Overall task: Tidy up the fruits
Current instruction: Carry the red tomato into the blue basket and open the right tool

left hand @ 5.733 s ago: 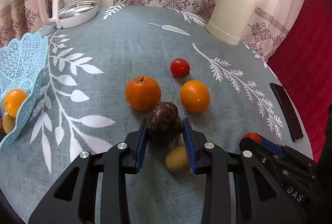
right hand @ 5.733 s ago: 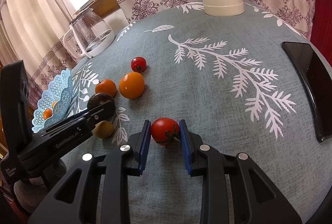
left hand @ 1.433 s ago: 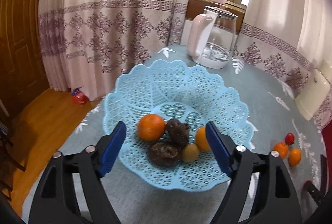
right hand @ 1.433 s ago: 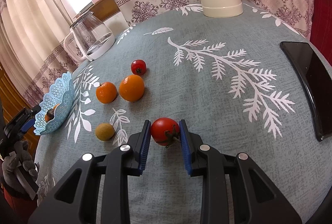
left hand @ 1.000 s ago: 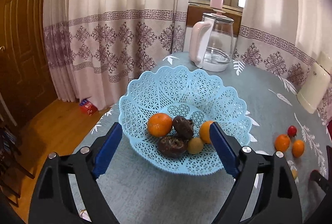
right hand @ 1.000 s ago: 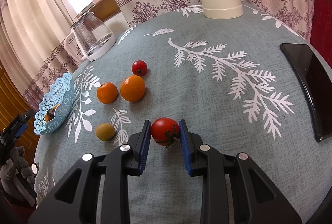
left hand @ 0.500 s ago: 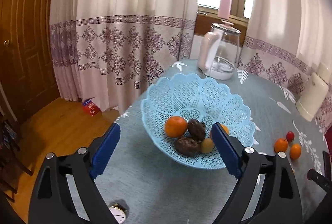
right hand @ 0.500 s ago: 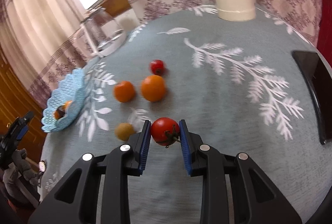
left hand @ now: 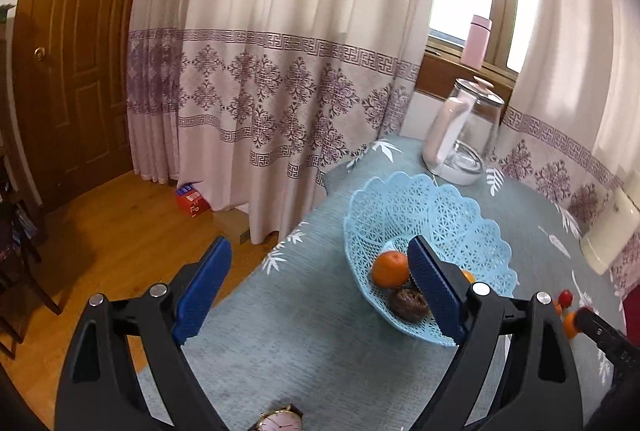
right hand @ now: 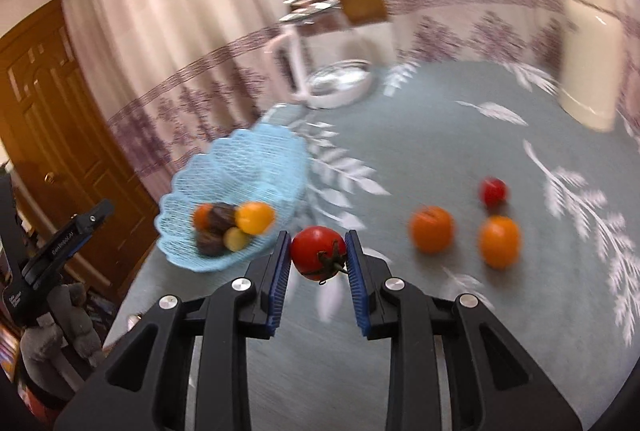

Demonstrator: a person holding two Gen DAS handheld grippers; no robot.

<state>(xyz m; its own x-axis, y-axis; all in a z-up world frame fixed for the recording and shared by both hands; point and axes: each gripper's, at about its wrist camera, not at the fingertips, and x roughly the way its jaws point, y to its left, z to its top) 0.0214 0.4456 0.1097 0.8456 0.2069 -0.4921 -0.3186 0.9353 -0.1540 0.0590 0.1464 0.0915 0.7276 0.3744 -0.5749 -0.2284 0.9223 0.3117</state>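
Worktop: grey-green cloth, white leaf print. Patterned curtains behind, wooden door at my left, plank floor below.

My right gripper: fingers pinching red tomato, lifted off cloth, stem end facing camera; round, no long axis.

My left gripper: fingers spread wide, empty.

Blue lattice basket near worktop's left edge, holding oranges and dark fruit. Two oranges and small tomato loose on cloth. View blurred.
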